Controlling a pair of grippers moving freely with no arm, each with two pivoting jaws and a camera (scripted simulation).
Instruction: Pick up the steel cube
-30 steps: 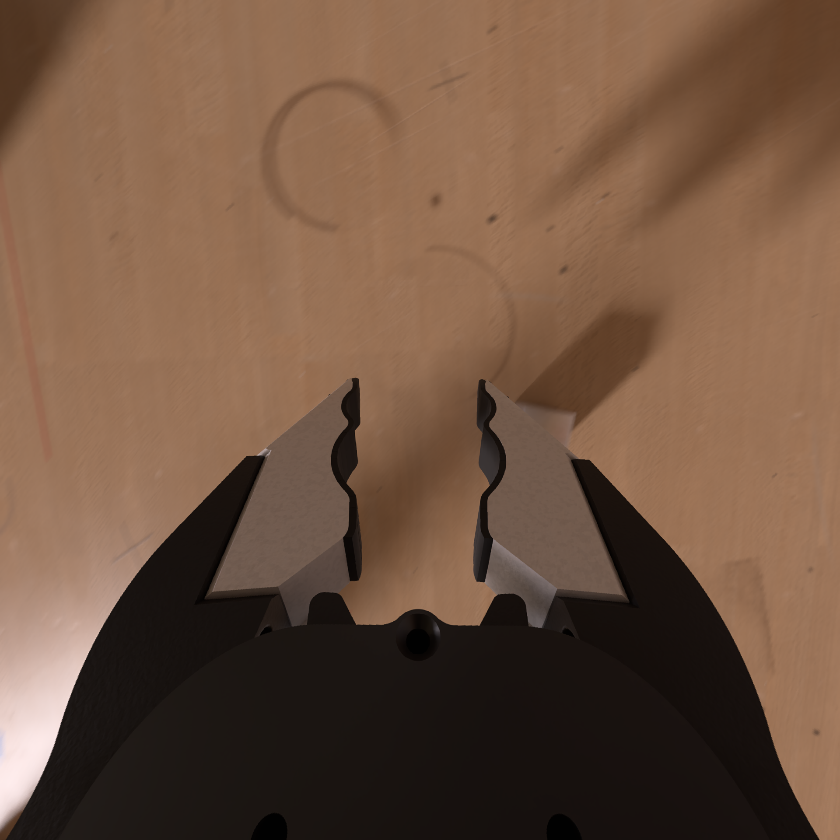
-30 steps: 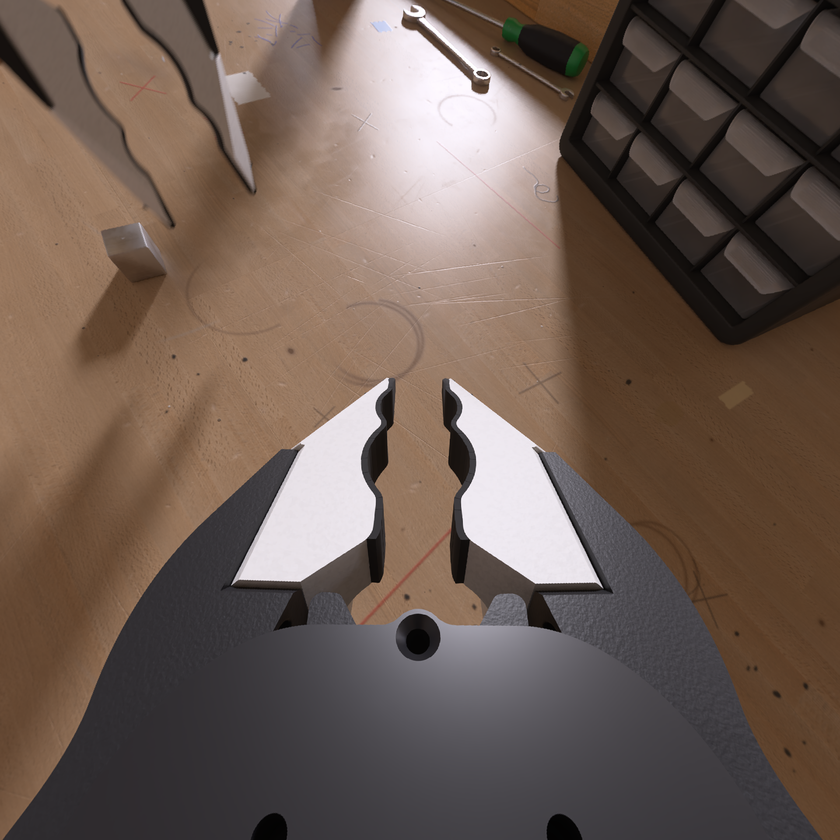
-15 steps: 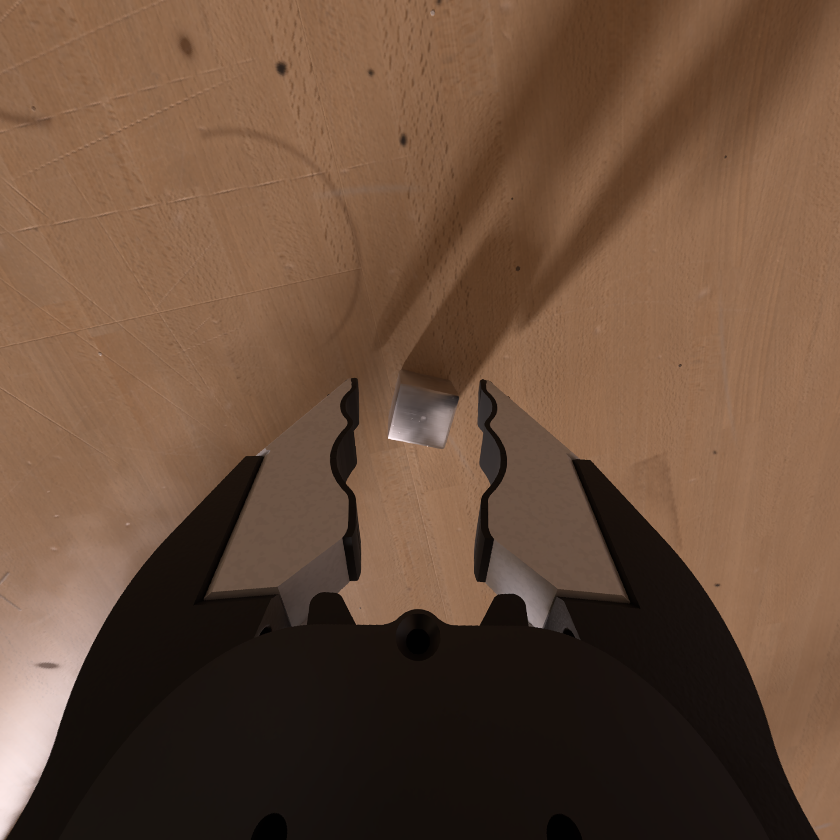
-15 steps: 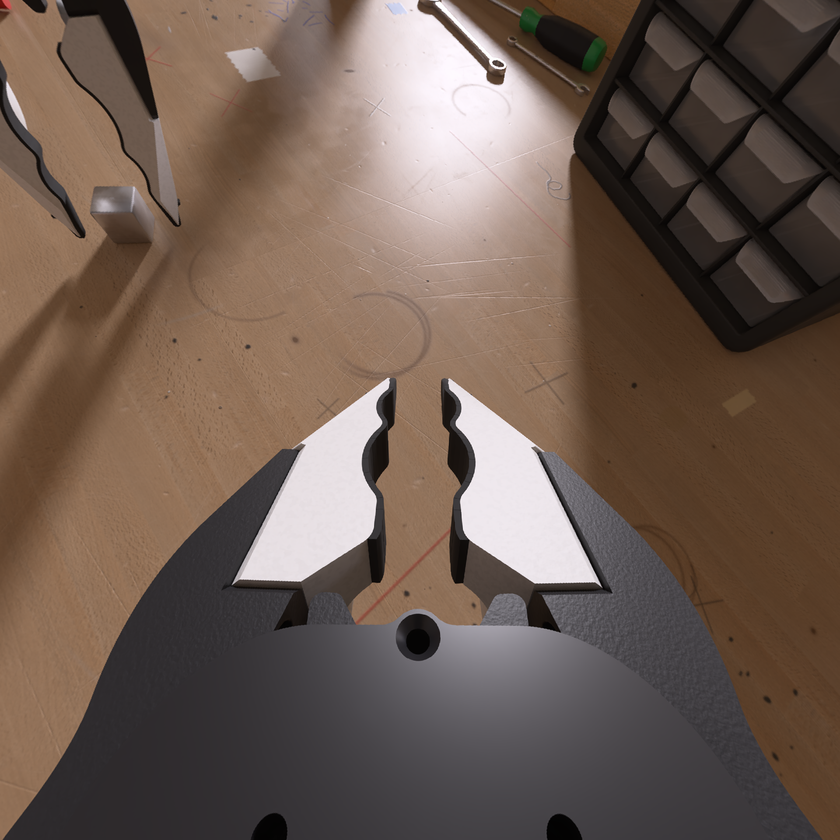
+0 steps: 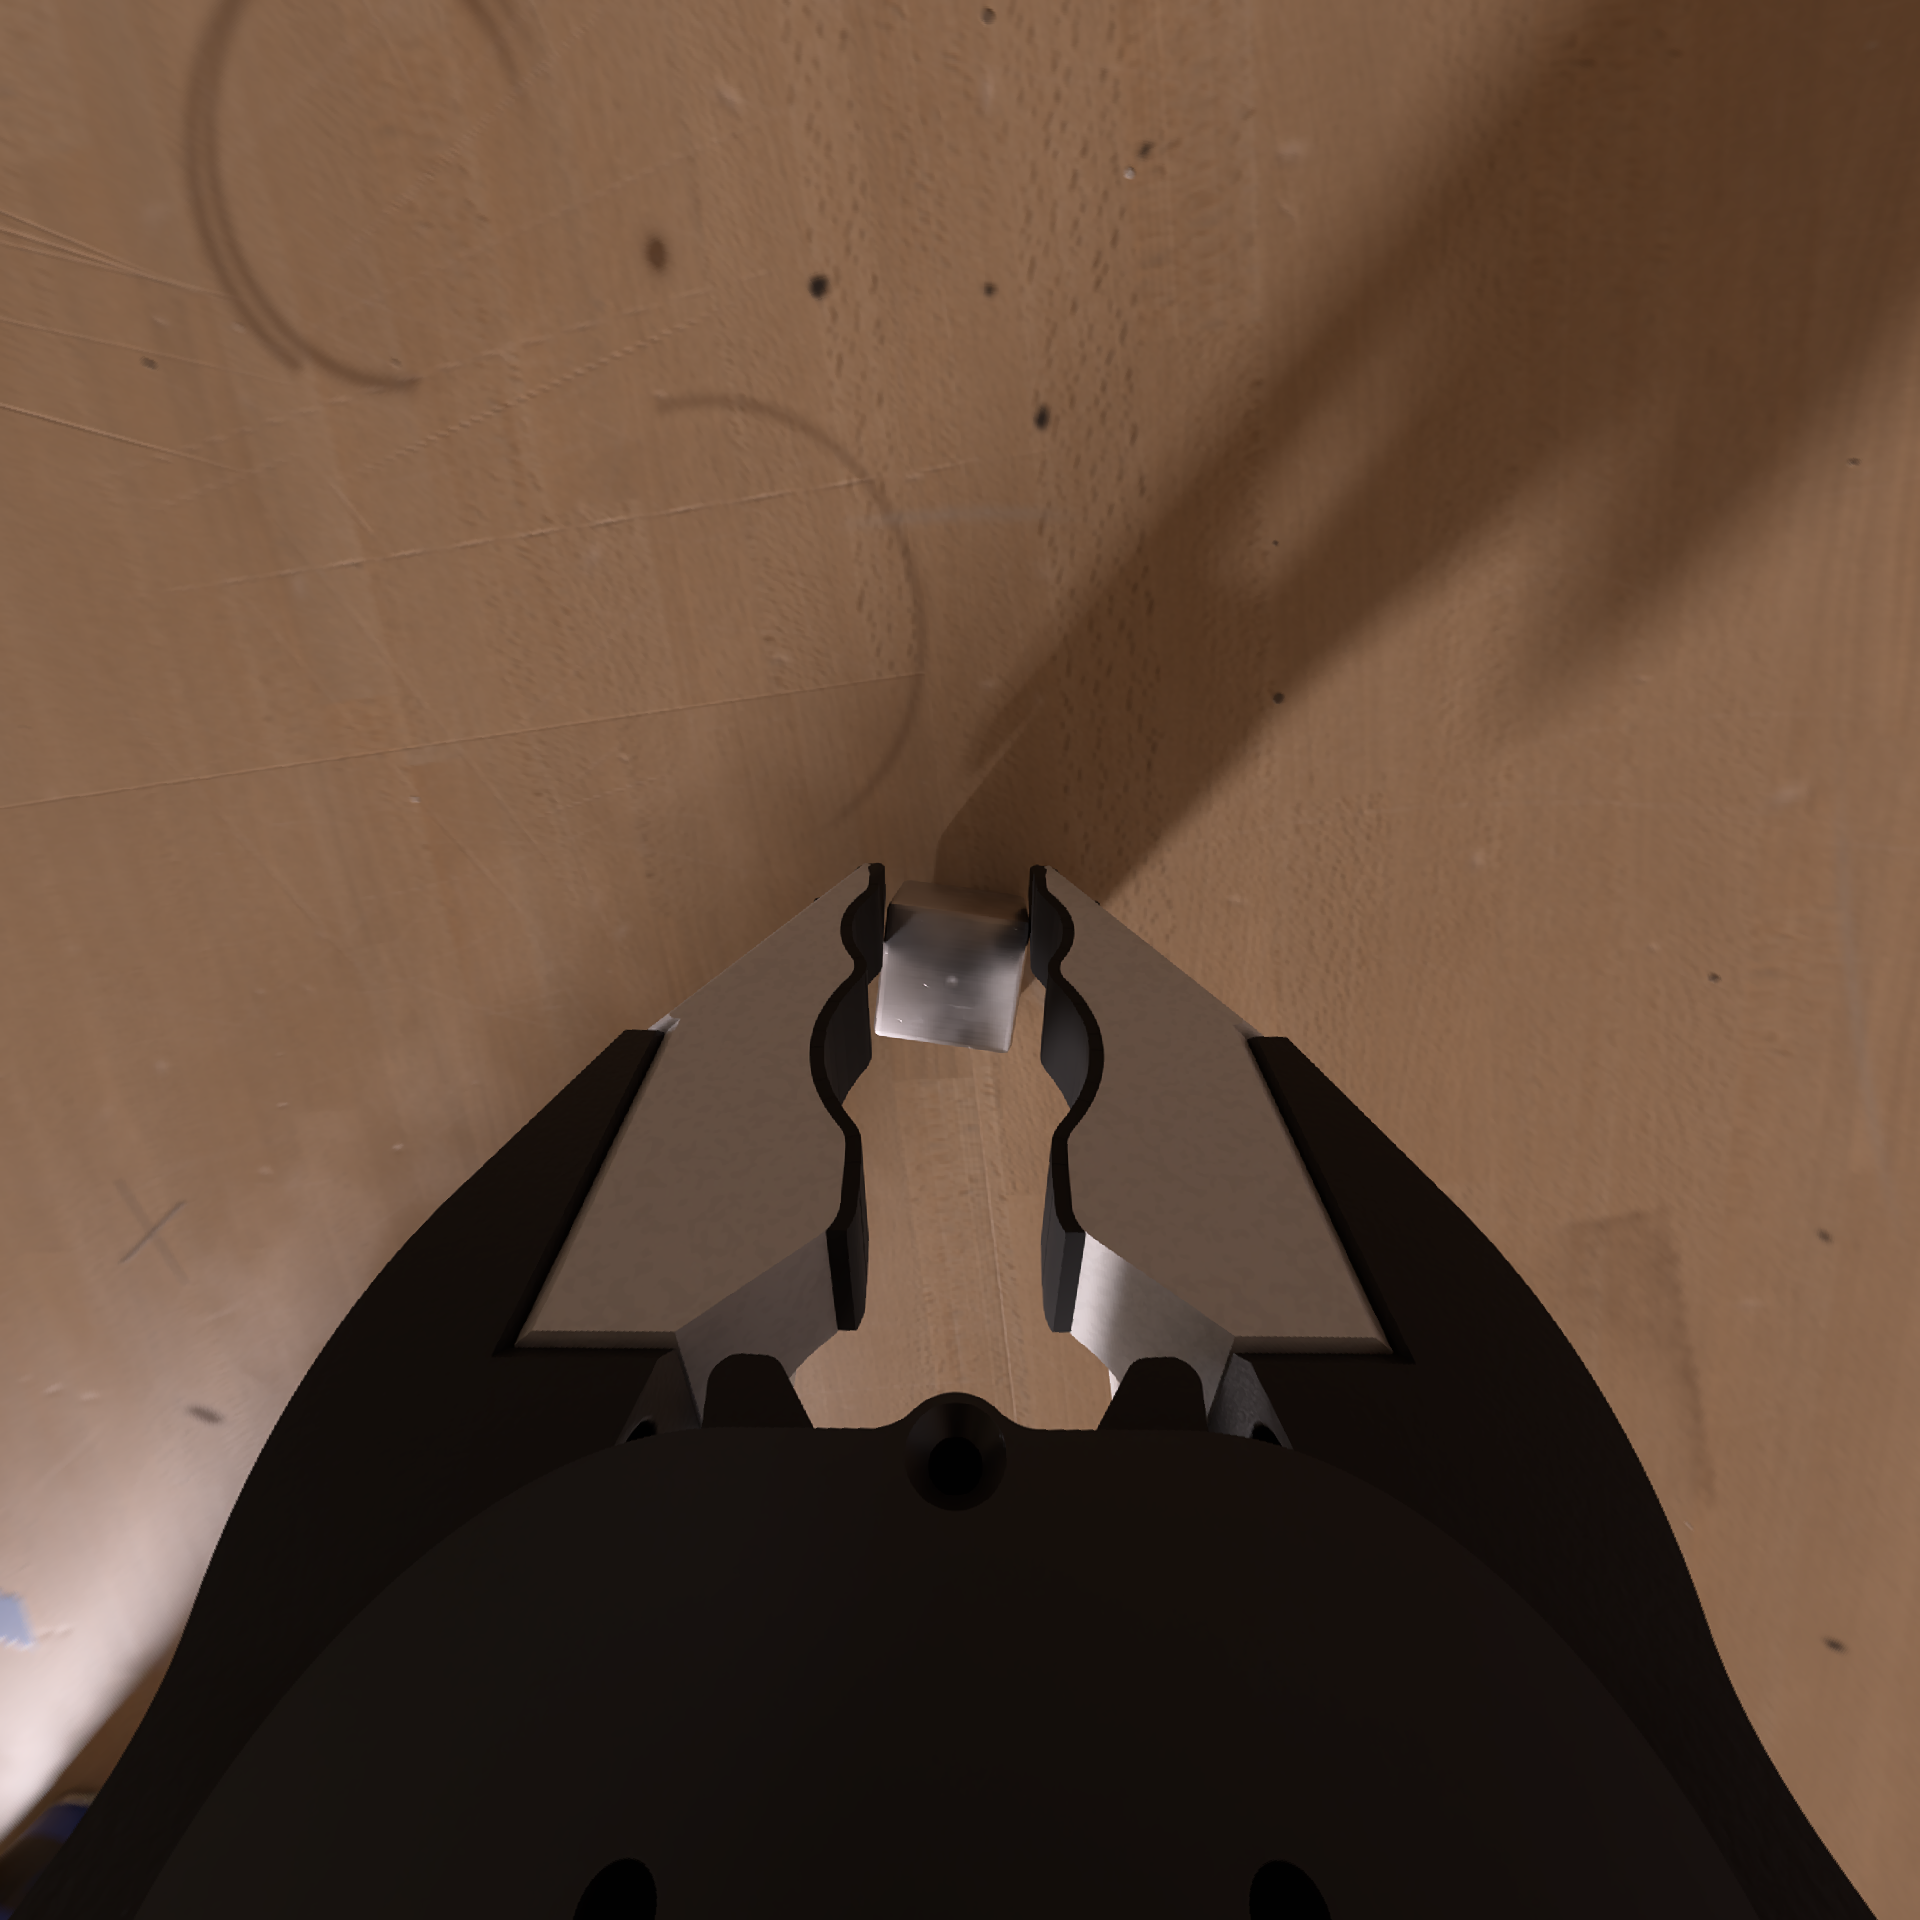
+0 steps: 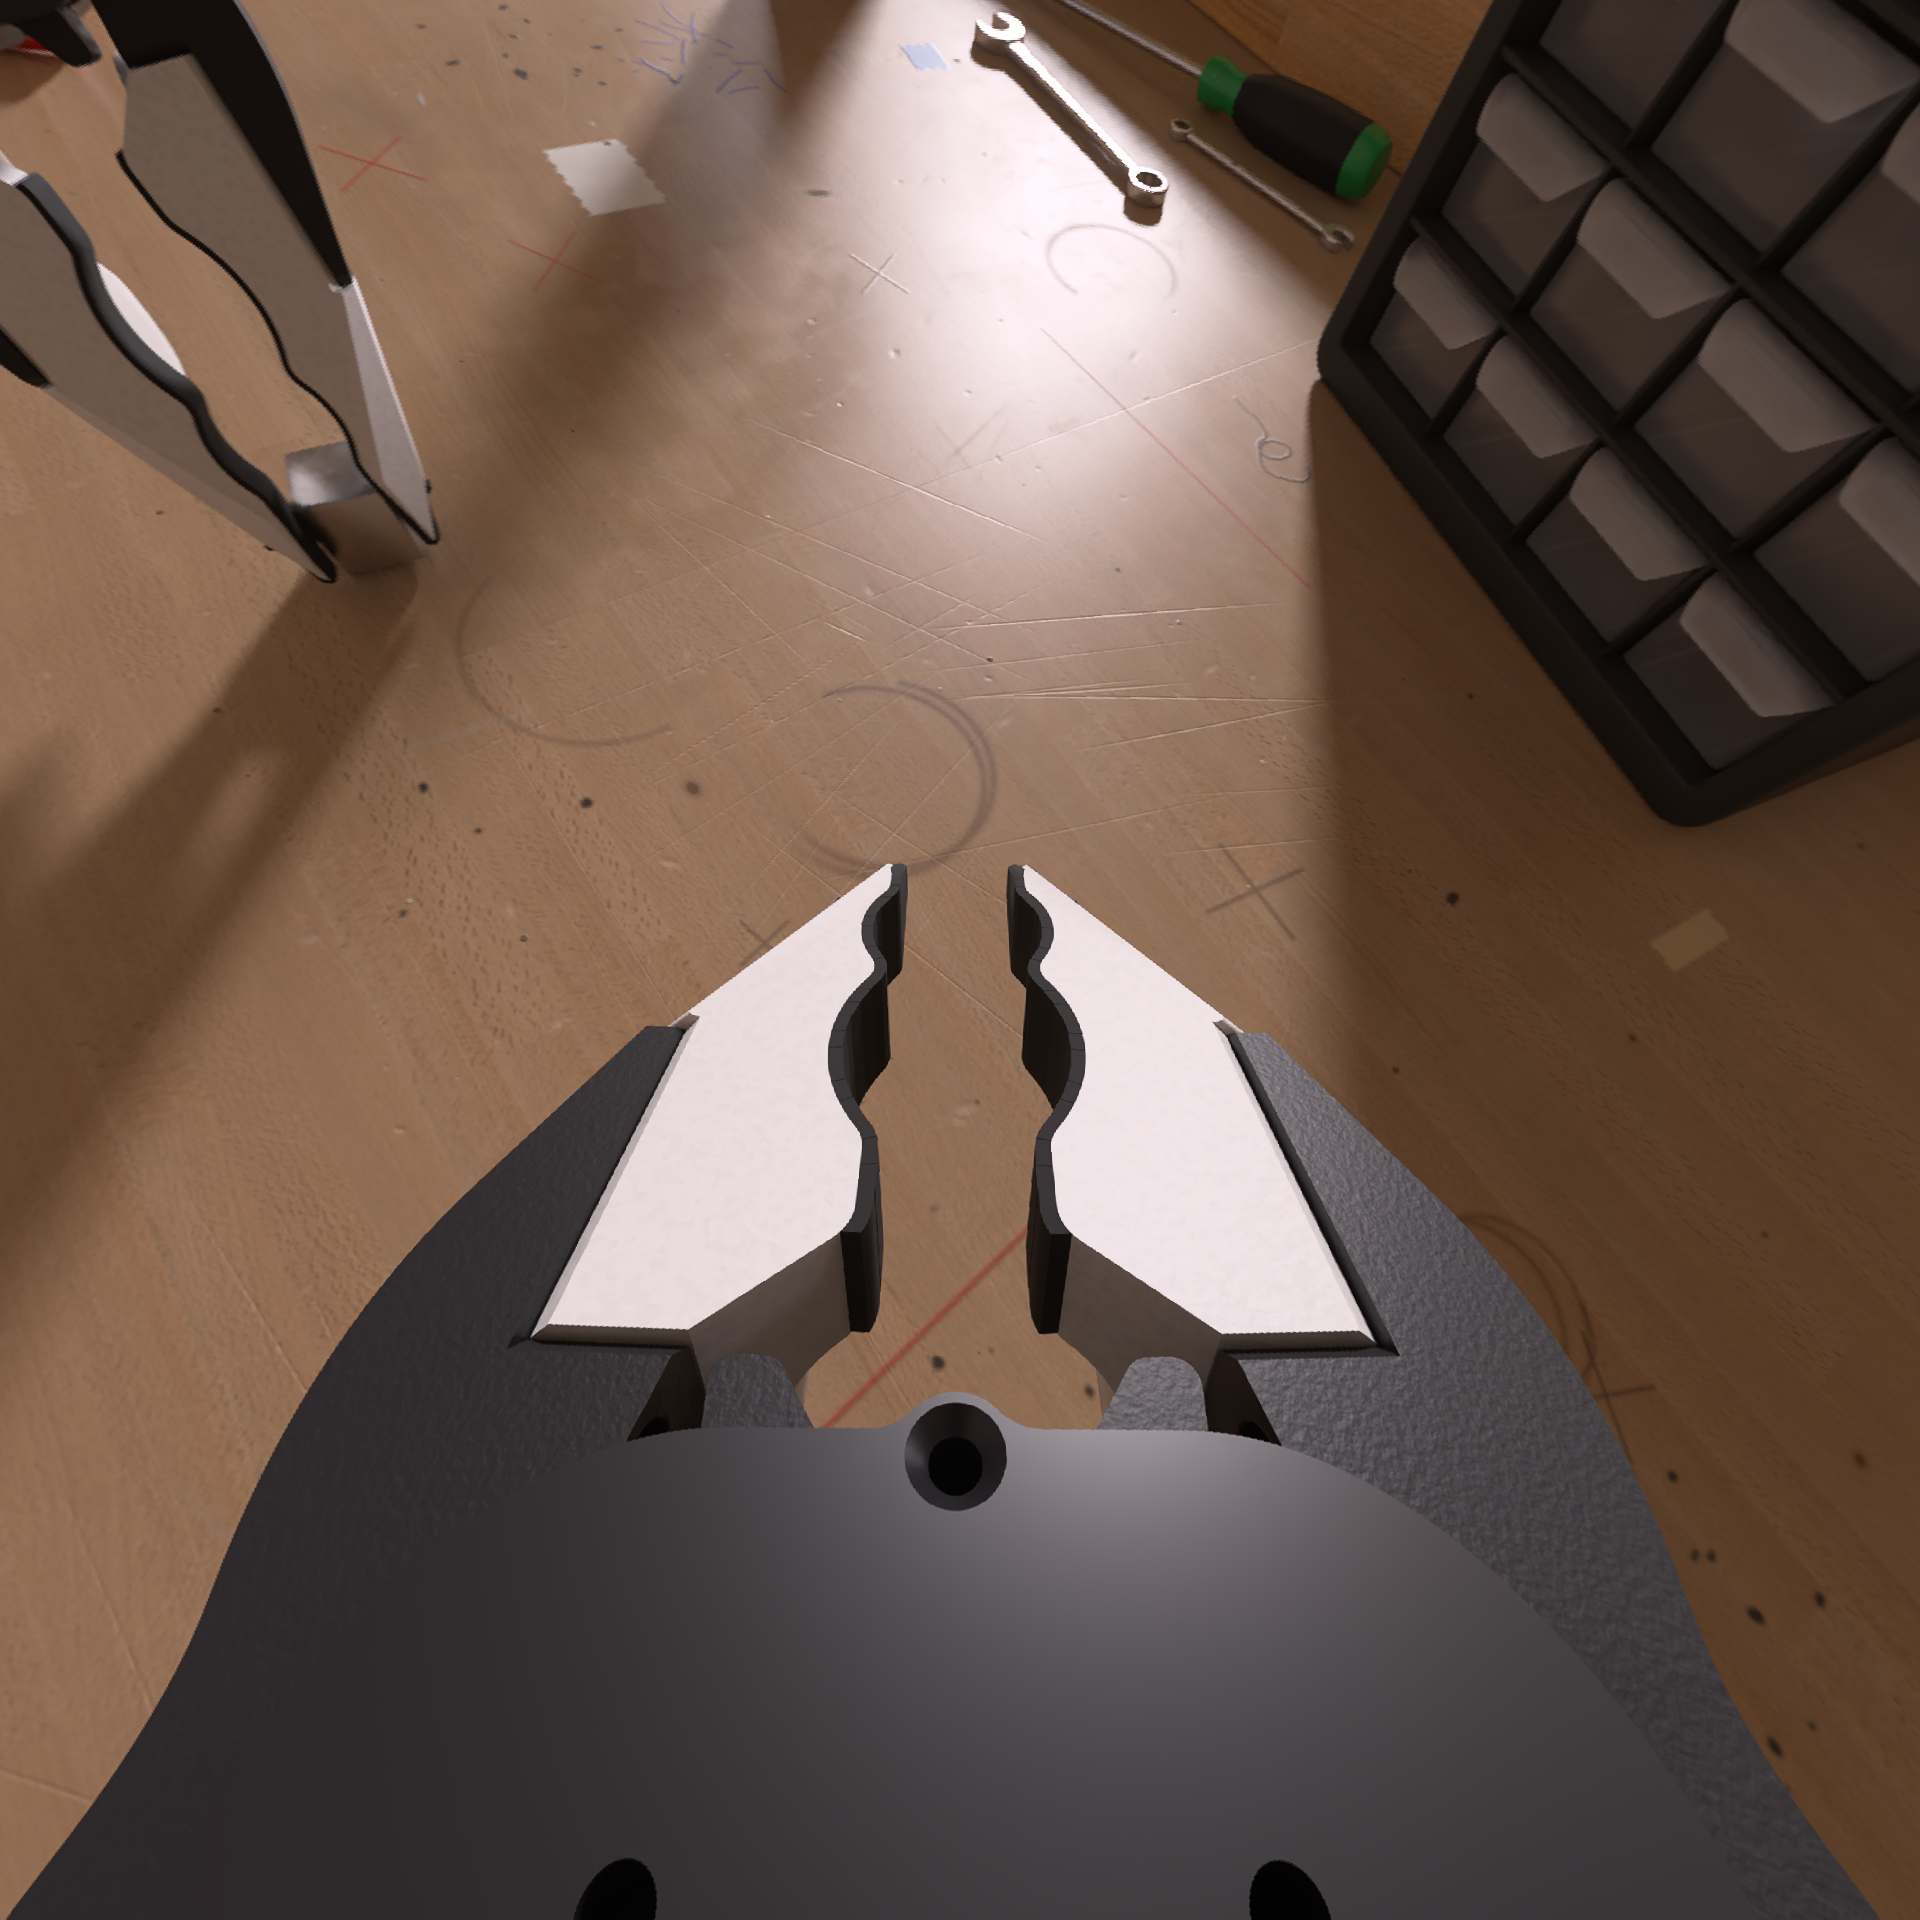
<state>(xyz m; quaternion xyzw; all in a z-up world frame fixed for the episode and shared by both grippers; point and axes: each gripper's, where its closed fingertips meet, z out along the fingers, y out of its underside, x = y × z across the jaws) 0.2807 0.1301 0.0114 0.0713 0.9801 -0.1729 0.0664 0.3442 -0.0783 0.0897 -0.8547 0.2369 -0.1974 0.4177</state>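
Note:
The steel cube (image 5: 945,987) is a small shiny grey block on the wooden bench. My left gripper (image 5: 956,904) is shut on it, with both fingertips pressed against its sides. In the right wrist view the cube (image 6: 358,525) sits between the left gripper's (image 6: 374,549) tips at the upper left, at or just above the bench; I cannot tell which. My right gripper (image 6: 956,883) hangs above the bench's middle, well to the cube's right. It is empty, with a narrow gap between its fingers.
A black drawer organiser (image 6: 1662,416) stands at the right. A wrench (image 6: 1081,114), a green-and-black screwdriver (image 6: 1288,130) and a thinner wrench (image 6: 1257,182) lie at the back. A white paper scrap (image 6: 603,177) lies behind the cube.
My left gripper moved over the cube, came down around it and closed its fingers on it. The right gripper's view shifted slightly; its fingers kept the same gap.

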